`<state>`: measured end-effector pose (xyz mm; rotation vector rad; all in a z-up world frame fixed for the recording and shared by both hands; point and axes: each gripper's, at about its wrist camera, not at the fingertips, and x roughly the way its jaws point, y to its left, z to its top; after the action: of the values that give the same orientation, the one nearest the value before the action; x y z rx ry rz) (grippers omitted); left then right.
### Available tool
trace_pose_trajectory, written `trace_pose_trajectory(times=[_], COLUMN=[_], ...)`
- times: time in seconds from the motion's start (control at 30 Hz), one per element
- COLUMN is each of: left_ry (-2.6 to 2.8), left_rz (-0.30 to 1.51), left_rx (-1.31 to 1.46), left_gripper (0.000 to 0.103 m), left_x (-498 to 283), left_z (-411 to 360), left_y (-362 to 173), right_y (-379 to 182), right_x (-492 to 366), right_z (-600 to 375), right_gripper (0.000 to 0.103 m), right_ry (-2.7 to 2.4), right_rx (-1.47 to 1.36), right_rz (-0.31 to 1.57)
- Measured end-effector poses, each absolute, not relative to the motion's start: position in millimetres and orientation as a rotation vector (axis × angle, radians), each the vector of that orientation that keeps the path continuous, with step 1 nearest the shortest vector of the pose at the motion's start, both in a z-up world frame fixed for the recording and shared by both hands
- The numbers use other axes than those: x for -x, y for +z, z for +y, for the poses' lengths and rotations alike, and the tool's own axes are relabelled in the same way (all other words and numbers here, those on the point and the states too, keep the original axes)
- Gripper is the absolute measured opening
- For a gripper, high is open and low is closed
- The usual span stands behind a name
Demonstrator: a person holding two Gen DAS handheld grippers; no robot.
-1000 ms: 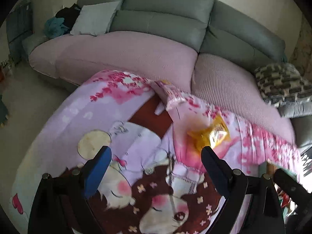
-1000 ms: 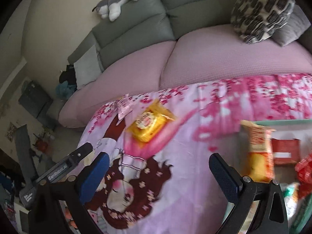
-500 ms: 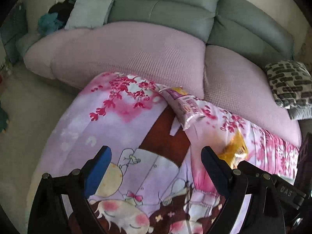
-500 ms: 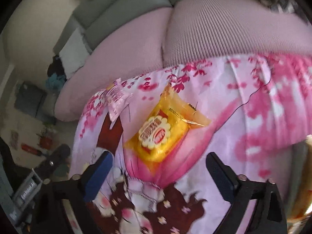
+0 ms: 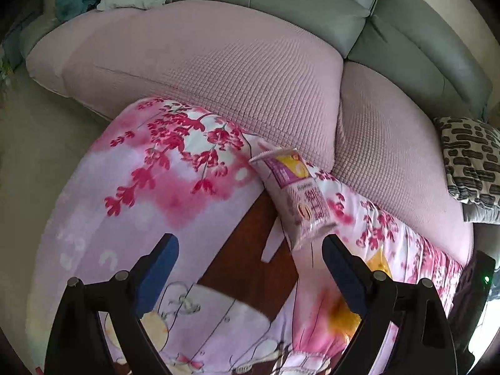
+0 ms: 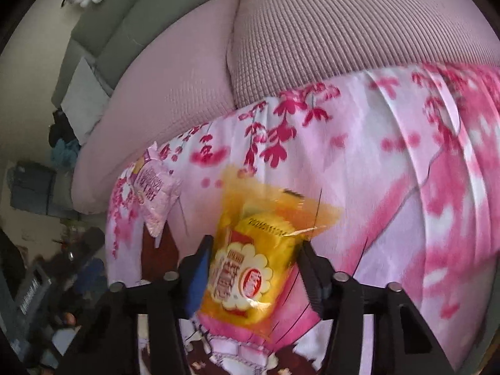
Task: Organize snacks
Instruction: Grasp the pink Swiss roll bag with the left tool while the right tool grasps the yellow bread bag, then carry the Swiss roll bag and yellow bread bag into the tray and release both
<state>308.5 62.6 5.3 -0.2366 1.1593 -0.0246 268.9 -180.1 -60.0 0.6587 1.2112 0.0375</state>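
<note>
Two packets we see: our right gripper [image 6: 254,257] closing around a crinkly yellow plastic snack packet [image 6: 250,268]; our left gripper [image 5: 248,257] wide, near a pink foil packet [image 5: 298,198]

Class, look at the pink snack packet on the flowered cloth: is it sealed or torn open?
Sealed, as far as shows. The pink snack packet lies flat on the flowered cloth, puffed, with both crimped ends unbroken and nothing spilled.
</note>
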Motion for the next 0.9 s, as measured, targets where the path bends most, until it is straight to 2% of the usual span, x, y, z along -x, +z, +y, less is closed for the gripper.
trace_pose_trajectory(times=[0.3,0.5,0.57,0.73,0.83,0.9], left_ry=[-0.036,0.013,0.023,0.055,0.056,0.034], left_rz=[1.213,1.237,1.251,1.275,1.259,1.263], left_rx=[0.245,0.196,0.19,0.104,0.049,0.042], left_gripper=[0.092,0.077,0.076,0.047,0.039,0.039], left_x=[-355,-375,-378,-379,-374,-369], left_z=[36,15,9,-3,-10,-12], left_y=[-15,-29,-36,-48,-47,-46], right_y=[-49,-48,-48,-55,-61,-64], right_x=[-306,-317,-318,-326,-328,-328], right_z=[-194,-190,-188,-177,-175,-174], right_gripper=[0.046,0.046,0.046,0.046,0.046,0.046], right_ry=[0.041,0.065,0.072,0.072,0.076,0.081], right_rx=[-0.454,-0.325,-0.3,-0.241,-0.244,-0.24], right_rz=[1.213,1.241,1.253,1.286,1.297,1.304])
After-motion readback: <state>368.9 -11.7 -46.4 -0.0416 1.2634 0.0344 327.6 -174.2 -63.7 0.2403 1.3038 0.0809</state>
